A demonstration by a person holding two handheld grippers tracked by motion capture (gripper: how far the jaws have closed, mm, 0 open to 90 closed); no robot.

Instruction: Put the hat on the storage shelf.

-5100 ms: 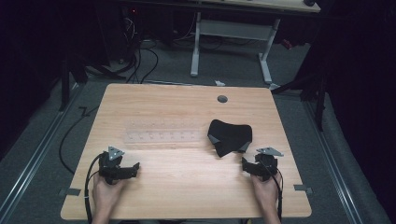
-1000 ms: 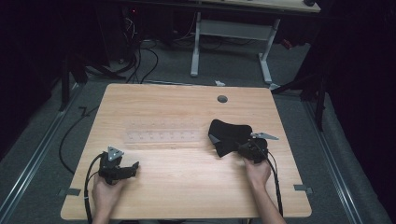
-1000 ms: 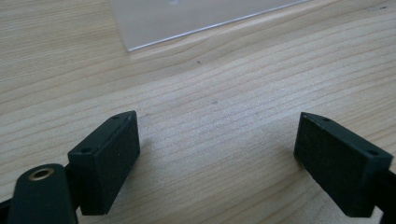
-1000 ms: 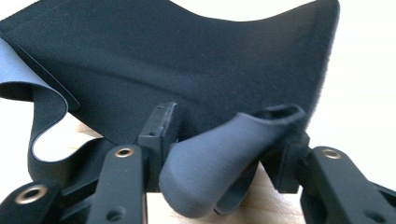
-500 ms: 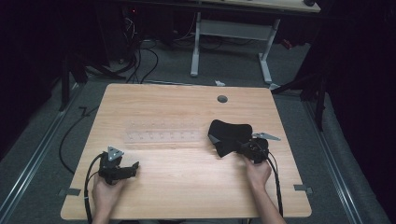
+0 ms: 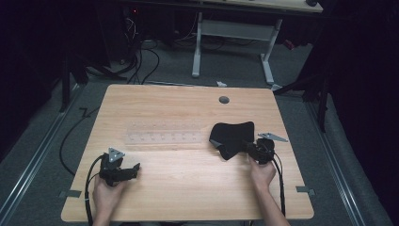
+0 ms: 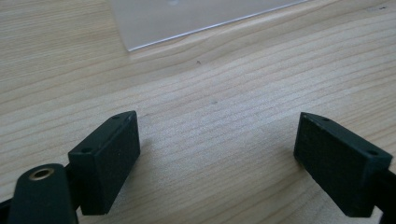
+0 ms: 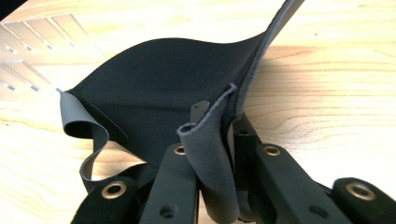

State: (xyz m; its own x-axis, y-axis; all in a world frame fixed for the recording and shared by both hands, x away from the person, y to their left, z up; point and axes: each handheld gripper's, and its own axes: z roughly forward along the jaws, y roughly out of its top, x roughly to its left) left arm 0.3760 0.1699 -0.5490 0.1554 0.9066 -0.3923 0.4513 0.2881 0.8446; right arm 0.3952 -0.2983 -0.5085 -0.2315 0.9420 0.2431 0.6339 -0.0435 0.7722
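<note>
Between the closed jaws of my right claw (image 8: 219,154) a folded edge of the black cloth (image 6: 233,136) is pinched, the rest lying on the counter (image 6: 188,188) right of centre. My left claw (image 7: 224,158) rests near the front left with jaws wide apart, a clear plastic strip (image 6: 164,138) lying beyond it.

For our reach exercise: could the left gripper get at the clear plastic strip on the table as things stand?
Probably yes: the left gripper is open, and bare table lies between it and the clear plastic strip just ahead.
</note>
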